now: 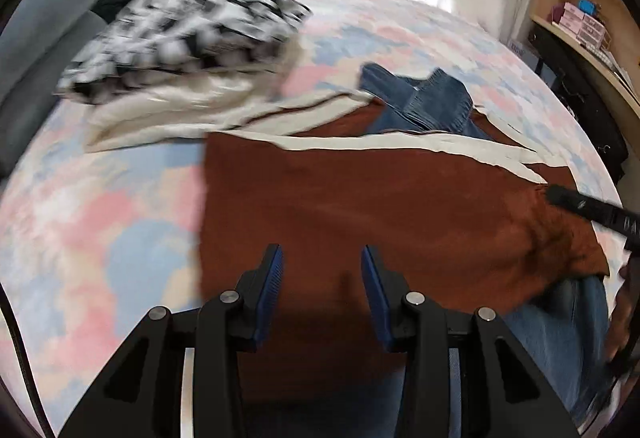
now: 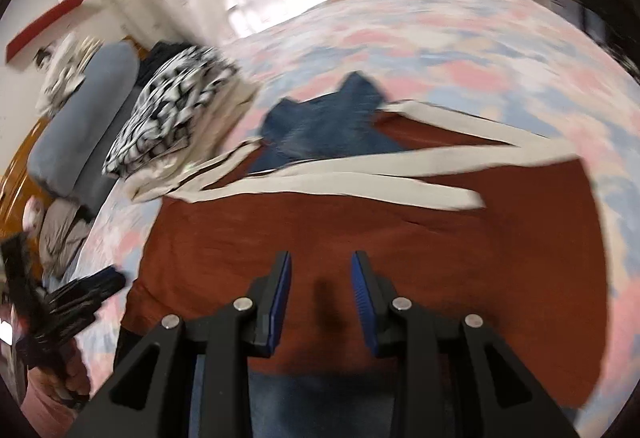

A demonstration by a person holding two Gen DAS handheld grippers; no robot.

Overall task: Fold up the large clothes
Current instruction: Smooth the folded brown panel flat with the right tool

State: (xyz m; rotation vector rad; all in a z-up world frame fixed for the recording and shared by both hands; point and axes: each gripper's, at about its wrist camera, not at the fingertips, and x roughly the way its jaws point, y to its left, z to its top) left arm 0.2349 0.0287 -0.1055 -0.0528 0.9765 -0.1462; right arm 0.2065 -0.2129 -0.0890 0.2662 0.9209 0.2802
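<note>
A rust-brown garment (image 1: 360, 206) with cream stripes (image 1: 420, 144) lies spread flat on the bed; it also shows in the right wrist view (image 2: 380, 230). A blue denim piece (image 1: 432, 102) lies on its far edge, also in the right wrist view (image 2: 332, 126). My left gripper (image 1: 322, 258) is open and empty above the garment's near edge. My right gripper (image 2: 320, 266) is open and empty above the near middle of the garment. The right gripper's tip (image 1: 568, 200) shows at the garment's right edge in the left wrist view.
The bed has a pink, blue and white sheet (image 1: 100, 238). A black-and-white patterned garment (image 1: 192, 26) lies on cream cloth (image 1: 168, 114) at the far left, next to grey pillows (image 1: 44, 30). A shelf (image 1: 580, 22) stands at the right. Curtains hang behind.
</note>
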